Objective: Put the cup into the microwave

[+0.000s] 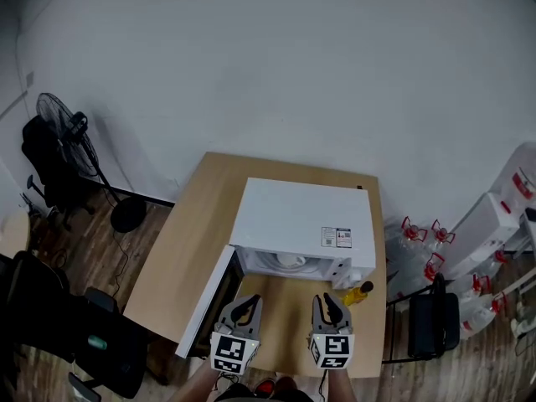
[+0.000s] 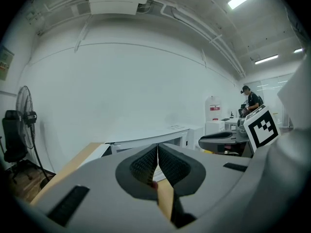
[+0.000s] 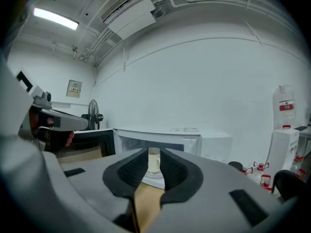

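White, the microwave sits on the pale wooden desk with its door swung open to the left. The cup stands inside on the turntable, well apart from both grippers. The left gripper hovers in front of the open door, its fingers pressed together on nothing. The right gripper hovers beside it, facing the cavity. Its fingers are a narrow gap apart and empty, and the cup shows through that gap, far beyond. A small yellow bottle stands just beside the microwave's right front corner.
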`<state>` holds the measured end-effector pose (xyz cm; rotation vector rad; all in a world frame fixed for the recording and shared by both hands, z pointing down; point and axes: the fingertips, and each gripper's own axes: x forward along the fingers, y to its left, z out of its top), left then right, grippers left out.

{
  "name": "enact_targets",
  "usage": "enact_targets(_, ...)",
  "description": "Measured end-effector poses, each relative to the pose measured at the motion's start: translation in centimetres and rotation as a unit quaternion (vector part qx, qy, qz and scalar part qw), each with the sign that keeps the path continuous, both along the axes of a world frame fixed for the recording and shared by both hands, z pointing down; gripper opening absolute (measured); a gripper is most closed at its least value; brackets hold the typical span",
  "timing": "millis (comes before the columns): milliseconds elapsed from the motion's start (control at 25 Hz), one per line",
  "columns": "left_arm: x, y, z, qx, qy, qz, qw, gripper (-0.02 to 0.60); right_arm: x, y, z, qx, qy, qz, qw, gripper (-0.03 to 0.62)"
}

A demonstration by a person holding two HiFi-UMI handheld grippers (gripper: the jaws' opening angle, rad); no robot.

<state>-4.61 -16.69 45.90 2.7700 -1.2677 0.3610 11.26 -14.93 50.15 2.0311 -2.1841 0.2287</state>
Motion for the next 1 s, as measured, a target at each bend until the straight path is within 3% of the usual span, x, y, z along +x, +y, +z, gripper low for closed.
enact_targets(600, -3.3, 7.2, -0.4, 0.009, -0.001, 0.028, 0.9996, 0.026, -2.5, 10.6, -3.8, 0.026, 0.019, 0.038, 0.999, 0.021)
enact_targets(1000, -3.9, 9.1, -0.1, 0.003, -0.005, 0.039, 0.9992, 0.026, -3.4, 12.8, -3.9, 0.027, 0.024, 0.043, 0.998, 0.018)
